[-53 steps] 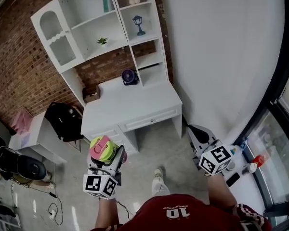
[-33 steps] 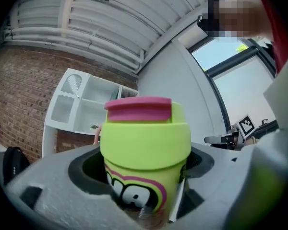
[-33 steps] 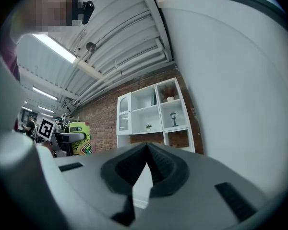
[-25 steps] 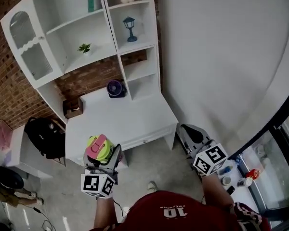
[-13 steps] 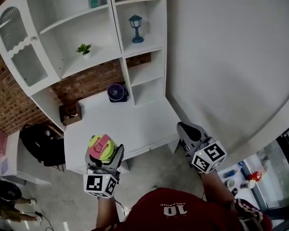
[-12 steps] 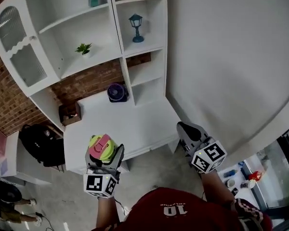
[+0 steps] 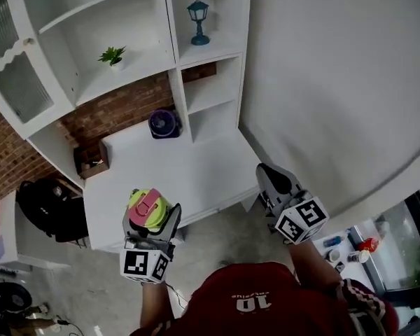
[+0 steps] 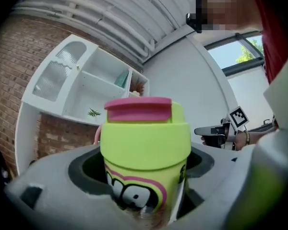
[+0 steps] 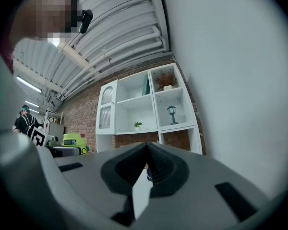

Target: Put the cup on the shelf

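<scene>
The cup (image 8: 145,147), lime green with a pink lid, stands upright between the jaws of my left hand-held gripper (image 7: 151,221). The jaws are closed against its sides low down, well under the lid. The cup is well short of the shelf (image 7: 148,63), low and out in front of it, roughly over the front edge of the tabletop (image 7: 189,170) that the shelf stands on. My right hand-held gripper (image 7: 268,174) has its jaws pressed together with nothing in them. It sits off to the right of the shelf's foot, near the wall.

The risk I see is the grip. Held this low, a tall cup could tip or slide as I lift it towards the shelf. If I come in too low, its base could strike a board's front edge. The shelf's wide bay has a small plant (image 7: 112,54) at its left and bare board beside that. The narrower bay to the right holds a lantern (image 7: 198,21). The dividers allow only a straight, level entry.
</scene>
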`<state>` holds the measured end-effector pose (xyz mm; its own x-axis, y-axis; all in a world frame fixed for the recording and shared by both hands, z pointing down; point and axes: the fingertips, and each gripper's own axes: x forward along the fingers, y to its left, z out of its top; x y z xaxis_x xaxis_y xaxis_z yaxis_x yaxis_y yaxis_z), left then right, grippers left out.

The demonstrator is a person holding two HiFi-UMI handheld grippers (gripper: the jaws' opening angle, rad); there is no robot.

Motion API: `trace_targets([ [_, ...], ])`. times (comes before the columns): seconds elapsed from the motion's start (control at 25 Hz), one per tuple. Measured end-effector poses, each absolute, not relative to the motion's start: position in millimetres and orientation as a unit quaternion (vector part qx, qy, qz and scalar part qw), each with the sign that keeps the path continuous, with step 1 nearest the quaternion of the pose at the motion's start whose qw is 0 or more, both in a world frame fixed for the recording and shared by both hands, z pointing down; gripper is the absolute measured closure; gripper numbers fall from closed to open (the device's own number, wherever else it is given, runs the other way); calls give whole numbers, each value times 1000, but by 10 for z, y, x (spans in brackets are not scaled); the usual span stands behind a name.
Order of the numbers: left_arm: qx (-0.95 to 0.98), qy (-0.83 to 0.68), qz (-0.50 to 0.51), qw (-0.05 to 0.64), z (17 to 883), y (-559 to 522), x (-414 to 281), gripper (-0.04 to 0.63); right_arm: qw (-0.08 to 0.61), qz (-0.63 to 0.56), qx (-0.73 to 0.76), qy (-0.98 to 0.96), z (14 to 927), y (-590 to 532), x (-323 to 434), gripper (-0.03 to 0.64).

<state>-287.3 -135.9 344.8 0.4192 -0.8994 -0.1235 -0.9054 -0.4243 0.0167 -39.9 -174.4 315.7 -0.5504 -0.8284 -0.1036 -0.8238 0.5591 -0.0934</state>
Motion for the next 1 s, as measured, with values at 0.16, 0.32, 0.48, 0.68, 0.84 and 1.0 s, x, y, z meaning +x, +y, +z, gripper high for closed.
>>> trace_targets([
  [0.16, -848, 527, 56, 17, 3565, -1439, -2866, 173, 64, -22, -466, 882, 3216, -1789, -451, 612],
  [0.32, -852, 517, 79, -23, 3672, -1496, -2828, 174, 61, -28, -455, 888, 3313, -1854, -508, 612],
  [0.48, -849, 522, 74, -19, 3724, -1558, -2802, 173, 69, -29, -440, 895, 3344, -2009, -548, 612],
  [0.68, -844, 531, 77, -6, 3666, -1748, -2784, 174, 83, -22, -428, 899, 3295, -2327, -537, 612],
  [0.84, -838, 542, 71, 11, 3558, -2012, -2701, 175, 89, -12, -420, 903, 3212, -2655, -474, 612],
  [1.0, -837, 543, 65, 17, 3513, -2316, -2560, 175, 93, -16, -415, 905, 3214, -3023, -377, 612],
])
